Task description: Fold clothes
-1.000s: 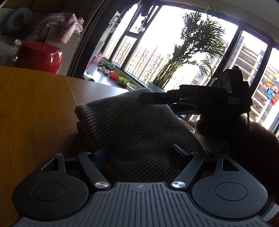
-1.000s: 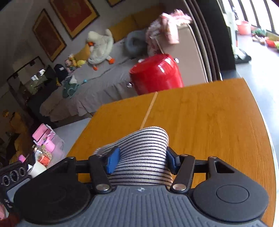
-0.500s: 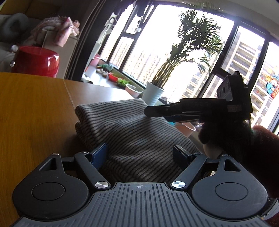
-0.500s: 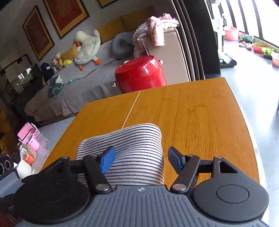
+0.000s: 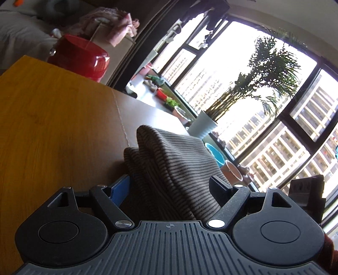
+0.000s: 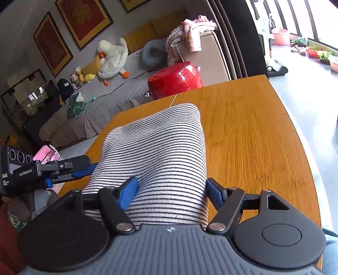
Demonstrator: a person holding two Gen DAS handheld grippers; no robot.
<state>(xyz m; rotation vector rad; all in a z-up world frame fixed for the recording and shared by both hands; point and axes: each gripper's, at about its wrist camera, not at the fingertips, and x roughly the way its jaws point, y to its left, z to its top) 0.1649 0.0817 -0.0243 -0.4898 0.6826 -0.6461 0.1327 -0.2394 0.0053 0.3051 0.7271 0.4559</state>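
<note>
One striped garment [image 6: 160,152]; two grippers [image 5: 169,190] [image 6: 172,190]; one wooden table [image 6: 249,131]; one red pot [image 6: 175,79]; three framed pictures [image 6: 84,20]; one potted palm [image 5: 243,101]; one plush duck [image 6: 113,58].

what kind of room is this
Most likely a home living room in a high-rise flat: a sofa with a stuffed duck, framed pictures on the wall, and apartment blocks outside the window.

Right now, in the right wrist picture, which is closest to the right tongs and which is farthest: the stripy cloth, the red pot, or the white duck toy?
1. Folded black-and-white striped cloth: lying between the fingers of the right tongs.
2. Shiny red round pot: just beyond the wooden table's far edge.
3. White plush duck toy: farthest, on the grey sofa at upper left.
</note>
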